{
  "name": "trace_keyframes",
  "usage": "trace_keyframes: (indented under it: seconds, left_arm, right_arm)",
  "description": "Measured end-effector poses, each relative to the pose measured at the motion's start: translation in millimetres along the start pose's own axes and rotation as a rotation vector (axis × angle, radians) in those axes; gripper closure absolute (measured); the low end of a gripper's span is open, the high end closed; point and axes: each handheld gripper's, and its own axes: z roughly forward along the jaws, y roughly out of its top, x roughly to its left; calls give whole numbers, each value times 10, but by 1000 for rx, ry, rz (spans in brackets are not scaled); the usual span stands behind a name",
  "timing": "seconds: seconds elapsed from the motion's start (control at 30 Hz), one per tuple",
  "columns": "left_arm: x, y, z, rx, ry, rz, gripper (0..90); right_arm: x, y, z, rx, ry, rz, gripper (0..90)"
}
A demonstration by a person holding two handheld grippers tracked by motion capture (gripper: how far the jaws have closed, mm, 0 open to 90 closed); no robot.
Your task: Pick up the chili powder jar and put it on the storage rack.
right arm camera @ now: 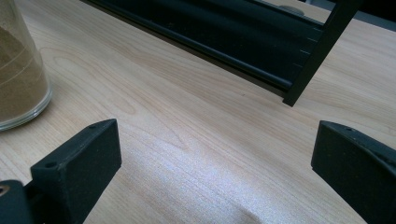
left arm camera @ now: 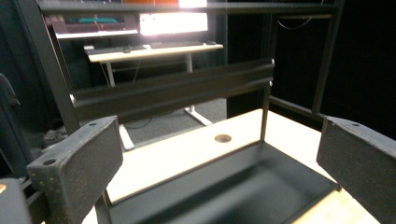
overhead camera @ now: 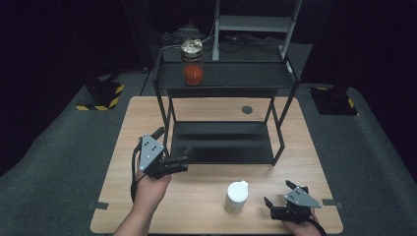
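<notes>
I hold the left gripper (overhead camera: 184, 156) at the front left corner of the black rack's lower shelf (overhead camera: 221, 142), its jaws spread wide with nothing between them; in the left gripper view they frame that shelf tray (left arm camera: 224, 186). My right gripper (overhead camera: 275, 196) rests near the table's (overhead camera: 206, 206) front right corner, jaws likewise wide apart and empty. The white-lidded jar (overhead camera: 236, 196) stands near the front edge of the table, just to the left of the right gripper; in the right gripper view its glass wall (right arm camera: 21, 74) shows a tan powder inside. A jar with red contents (overhead camera: 192, 61) sits at the left end of the rack's top shelf. I can read no label or writing on either jar.
</notes>
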Motion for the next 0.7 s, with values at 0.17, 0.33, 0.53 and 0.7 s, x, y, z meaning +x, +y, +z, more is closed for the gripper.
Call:
trace_keyframes:
  seconds: [0.17, 0.33, 0.53, 0.7]
  left_arm:
    - [8, -180, -53, 28, -12, -2, 6]
    - [-22, -331, -76, 71, -10, -1, 6]
    - [-73, -570, -99, 134, -15, -3, 6]
    - [-101, -769, -99, 206, -20, 1, 6]
  right_arm:
    - [2, 2, 1, 1, 0, -1, 4]
    - [4, 3, 2, 2, -1, -1, 4]
    - [11, 5, 3, 3, -2, -1, 4]
    - [13, 7, 4, 3, -2, -2, 4]
